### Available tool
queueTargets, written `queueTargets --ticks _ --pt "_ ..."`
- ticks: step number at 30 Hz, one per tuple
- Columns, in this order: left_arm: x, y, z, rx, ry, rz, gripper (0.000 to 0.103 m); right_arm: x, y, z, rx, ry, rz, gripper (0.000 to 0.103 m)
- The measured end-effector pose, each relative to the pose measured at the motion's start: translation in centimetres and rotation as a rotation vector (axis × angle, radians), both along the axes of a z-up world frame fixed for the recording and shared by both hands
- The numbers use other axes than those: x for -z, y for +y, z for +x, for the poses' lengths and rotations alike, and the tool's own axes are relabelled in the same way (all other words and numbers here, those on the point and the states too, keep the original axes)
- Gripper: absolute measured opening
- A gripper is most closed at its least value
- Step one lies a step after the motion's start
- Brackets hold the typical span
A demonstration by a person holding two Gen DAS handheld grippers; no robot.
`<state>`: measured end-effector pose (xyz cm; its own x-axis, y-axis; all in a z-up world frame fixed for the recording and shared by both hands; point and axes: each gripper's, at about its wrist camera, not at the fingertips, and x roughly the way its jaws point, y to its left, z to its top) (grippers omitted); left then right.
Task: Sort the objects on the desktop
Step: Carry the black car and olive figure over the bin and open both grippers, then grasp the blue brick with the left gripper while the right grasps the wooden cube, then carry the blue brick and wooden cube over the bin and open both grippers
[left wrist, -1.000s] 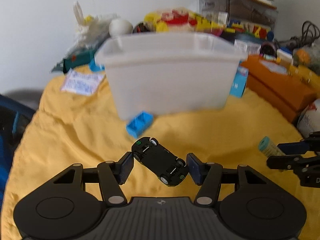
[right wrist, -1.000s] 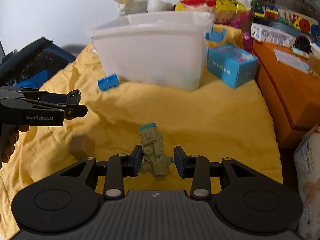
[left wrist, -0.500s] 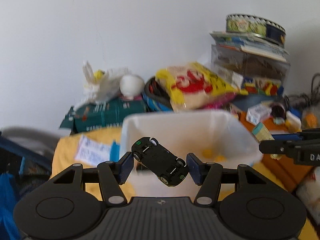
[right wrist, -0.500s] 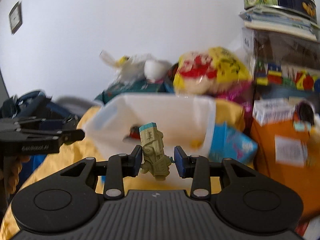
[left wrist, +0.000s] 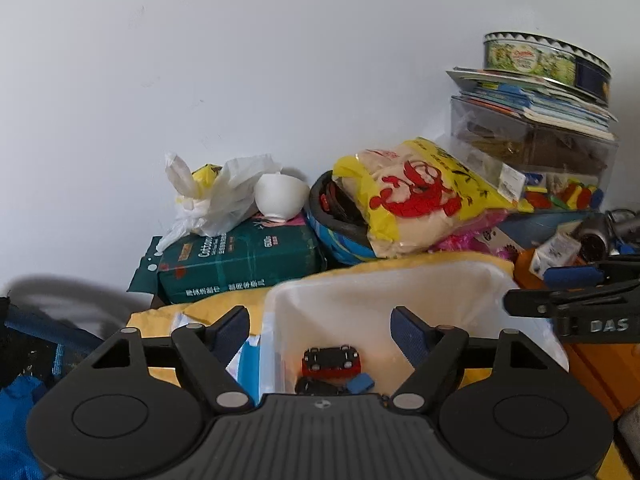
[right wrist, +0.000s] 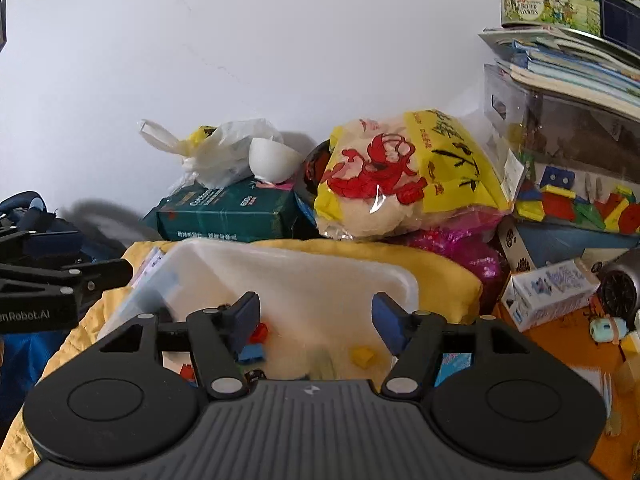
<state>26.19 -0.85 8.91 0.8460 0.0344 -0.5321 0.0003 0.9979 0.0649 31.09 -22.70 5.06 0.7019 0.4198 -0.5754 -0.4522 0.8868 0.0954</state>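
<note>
The white plastic bin (left wrist: 384,284) stands on the yellow cloth; it also shows in the right wrist view (right wrist: 304,268). My left gripper (left wrist: 320,330) is open and empty above the bin. Below it in the bin lie a red toy car (left wrist: 331,361), a black toy car (left wrist: 316,387) and a small blue block (left wrist: 360,383). My right gripper (right wrist: 314,316) is open and empty above the bin. Under it lie a blurred green figure (right wrist: 322,362), a yellow block (right wrist: 362,356), a blue block (right wrist: 252,354) and red pieces (right wrist: 260,332).
Behind the bin are a green package (left wrist: 240,260), a white plastic bag (left wrist: 216,200), a white bowl (left wrist: 280,198) and a yellow-red bag (left wrist: 420,196). Stacked books and a cookie tin (right wrist: 560,0) stand at the right. An orange box (right wrist: 560,344) lies right of the bin.
Both grippers opened over the bin. The black toy car dropped from the left one and the green figure from the right one; both now lie in the bin.
</note>
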Motion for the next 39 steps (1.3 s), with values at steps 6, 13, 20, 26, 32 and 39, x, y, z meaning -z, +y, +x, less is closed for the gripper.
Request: queueTargets --ticks 6,13,20,26,32,39 --pt "3.8 1.8 -5.9 -0.001 0.026 -0.014 0.08 2.7 -0.6 -7.2 -0.094 0.022 0.01 0.07" --pt "10.4 3.2 -12.2 -0.039 0.155 -0.053 0.08 11.1 1.9 -18.5 -0.263 0.149 -0.101 0.07" --pt "12.5 2.7 -12.7 -0.014 0.191 -0.033 0.08 14.8 4.7 -20.0 -0.274 0.206 -0.146 0.032" --pt "14.2 0.7 -9.3 0.046 0.193 0.014 0.08 12.8 1.0 -19.8 -0.204 0.161 -0.094 0.032" --pt "16.5 0.2 -4.1 0.037 0.207 0.024 0.073 11.3 -4.6 -19.1 -0.069 0.177 -0.067 0.032" --pt "17.4 -0.5 -4.0 0.073 0.239 0.049 0.029 11.2 -7.8 -19.6 0.0 0.199 -0.06 0.032"
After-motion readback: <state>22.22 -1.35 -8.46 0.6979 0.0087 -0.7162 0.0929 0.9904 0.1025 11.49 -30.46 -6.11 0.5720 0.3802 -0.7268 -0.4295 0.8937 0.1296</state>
